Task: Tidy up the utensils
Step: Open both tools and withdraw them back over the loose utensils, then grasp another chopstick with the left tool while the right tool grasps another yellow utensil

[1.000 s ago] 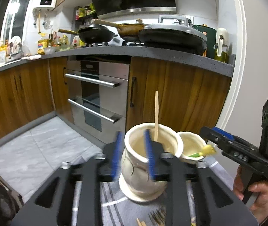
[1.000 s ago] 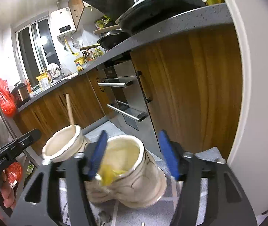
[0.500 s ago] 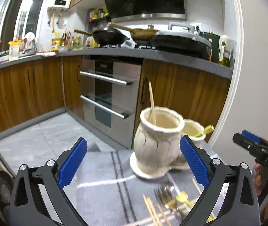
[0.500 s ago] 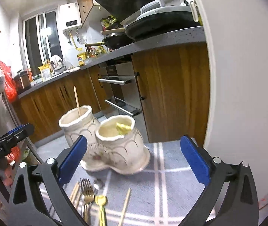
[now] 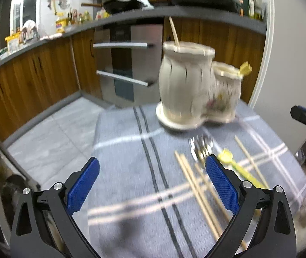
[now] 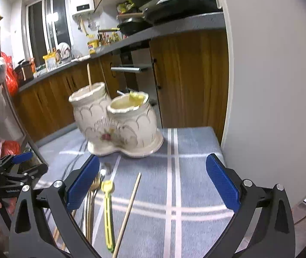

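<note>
Blue-padded left tongs and right tongs both stand wide apart, gripping nothing, above a grey-blue striped cloth covering the worktop. On the cloth lie loose chopsticks, forks and a yellow spoon. Farther back stands the cream twin-pot ceramic holder, one chopstick upright in its taller pot, something yellow in the shorter one.
</note>
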A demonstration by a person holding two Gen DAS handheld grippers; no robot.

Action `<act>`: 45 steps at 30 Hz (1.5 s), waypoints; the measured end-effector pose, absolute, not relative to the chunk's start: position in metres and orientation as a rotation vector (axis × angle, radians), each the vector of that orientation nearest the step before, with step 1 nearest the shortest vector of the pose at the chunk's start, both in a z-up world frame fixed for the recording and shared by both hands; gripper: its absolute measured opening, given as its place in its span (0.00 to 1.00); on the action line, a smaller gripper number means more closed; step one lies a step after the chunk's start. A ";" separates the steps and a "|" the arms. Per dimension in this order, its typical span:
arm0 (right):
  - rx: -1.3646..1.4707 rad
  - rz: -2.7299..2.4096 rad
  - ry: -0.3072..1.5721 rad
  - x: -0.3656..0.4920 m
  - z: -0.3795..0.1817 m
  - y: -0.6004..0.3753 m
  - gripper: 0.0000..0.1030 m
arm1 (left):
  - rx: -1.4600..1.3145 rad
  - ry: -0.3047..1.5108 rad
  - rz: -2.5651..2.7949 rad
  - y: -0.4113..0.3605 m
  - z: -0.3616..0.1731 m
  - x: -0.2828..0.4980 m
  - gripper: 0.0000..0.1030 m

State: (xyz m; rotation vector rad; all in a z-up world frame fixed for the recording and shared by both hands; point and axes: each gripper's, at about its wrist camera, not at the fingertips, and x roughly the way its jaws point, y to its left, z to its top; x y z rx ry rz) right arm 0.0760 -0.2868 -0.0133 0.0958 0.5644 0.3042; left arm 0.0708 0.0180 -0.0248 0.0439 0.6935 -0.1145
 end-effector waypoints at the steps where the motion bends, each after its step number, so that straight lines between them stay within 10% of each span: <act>1: 0.090 0.308 0.577 0.075 -0.017 -0.285 0.95 | 0.044 0.709 -0.116 0.017 -0.029 0.069 0.95; 30: -0.077 0.334 0.657 0.066 -0.054 -0.255 0.95 | 0.199 0.888 -0.058 -0.015 -0.067 0.078 0.92; 33: -0.103 0.334 0.670 0.067 -0.057 -0.251 0.95 | 0.217 0.899 -0.066 -0.021 -0.068 0.078 0.84; 39: -0.132 0.390 0.720 0.070 -0.061 -0.240 0.94 | 0.202 0.921 -0.118 -0.023 -0.067 0.080 0.37; 45: -0.144 0.473 0.817 0.075 -0.069 -0.225 0.62 | 0.171 0.951 -0.191 -0.027 -0.066 0.075 0.17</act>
